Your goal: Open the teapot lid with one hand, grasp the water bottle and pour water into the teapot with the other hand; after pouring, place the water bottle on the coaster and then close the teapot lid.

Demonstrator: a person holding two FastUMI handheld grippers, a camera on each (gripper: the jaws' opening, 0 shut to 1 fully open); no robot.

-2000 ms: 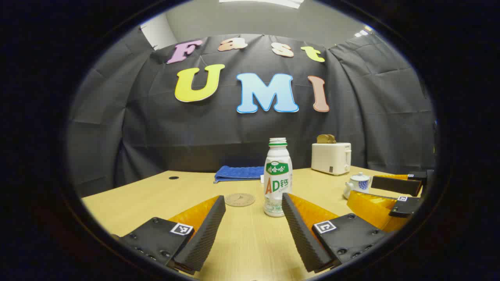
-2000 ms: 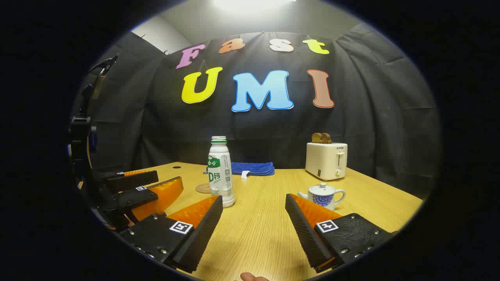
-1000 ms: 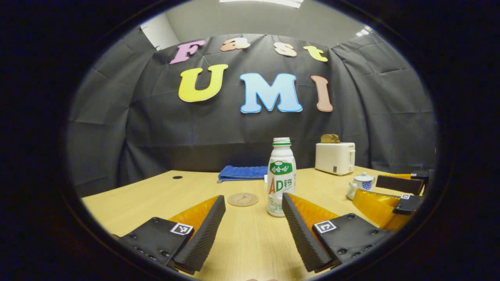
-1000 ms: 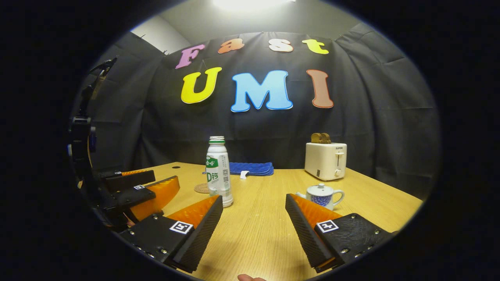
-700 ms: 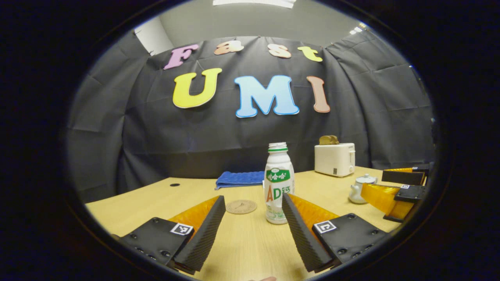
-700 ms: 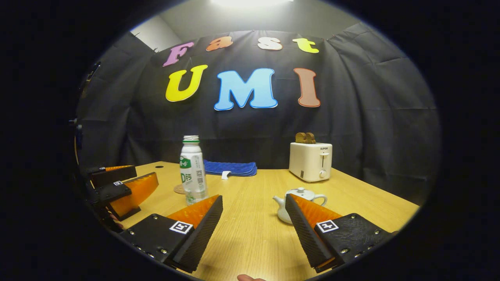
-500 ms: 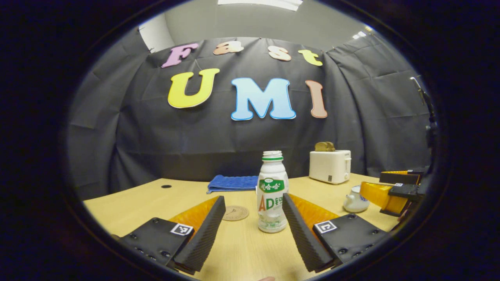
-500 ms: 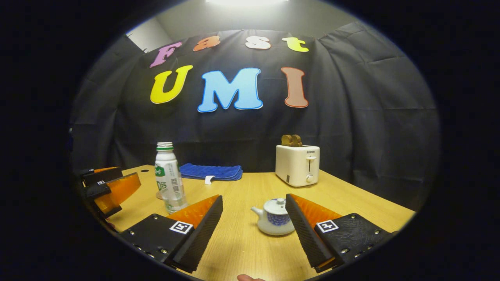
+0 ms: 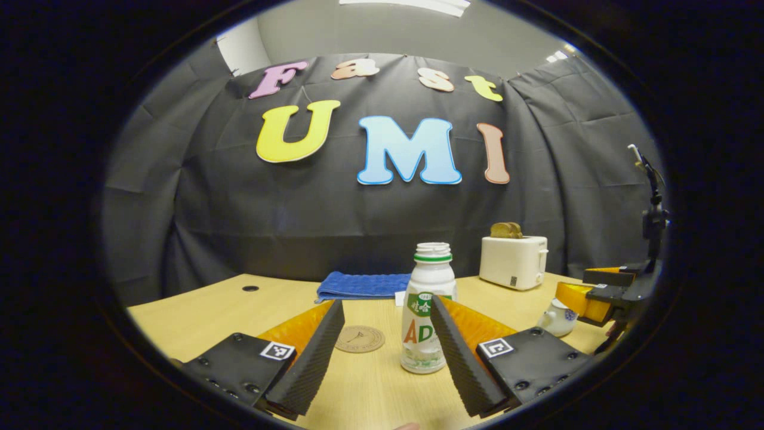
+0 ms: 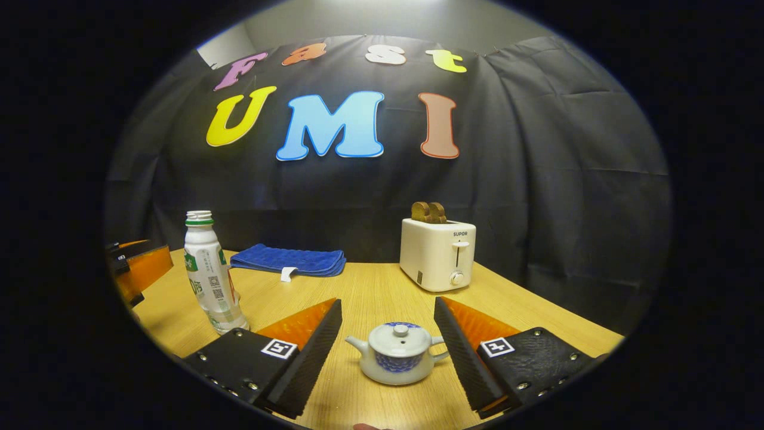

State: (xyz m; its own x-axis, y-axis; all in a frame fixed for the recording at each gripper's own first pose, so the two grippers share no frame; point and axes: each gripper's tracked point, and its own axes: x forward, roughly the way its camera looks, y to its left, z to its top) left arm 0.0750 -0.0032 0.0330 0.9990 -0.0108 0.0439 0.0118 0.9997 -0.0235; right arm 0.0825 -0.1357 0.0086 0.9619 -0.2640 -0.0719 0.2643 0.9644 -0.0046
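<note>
An uncapped white bottle [image 9: 425, 316] with a green label stands upright on the wooden table, just ahead of my open left gripper [image 9: 387, 351] and close to its right finger. A round cork coaster [image 9: 359, 338] lies to the bottle's left. A small white teapot [image 10: 397, 352] with a blue pattern has its lid on and sits between the fingers of my open right gripper [image 10: 387, 352], untouched. In the left gripper view the teapot [image 9: 556, 318] shows at far right beside the right gripper [image 9: 600, 294]. The bottle [image 10: 209, 275] also stands at the left of the right gripper view.
At the back of the table [image 10: 370, 292] lie a folded blue cloth [image 10: 292, 260] and a white toaster [image 10: 437, 253] with bread in its slots. The black booth wall closes off the back and sides. Part of the left gripper [image 10: 134, 266] shows at the left edge.
My right gripper has swung right and forward until the teapot lies between its fingers. My left gripper has come closer to the bottle. Both stayed open.
</note>
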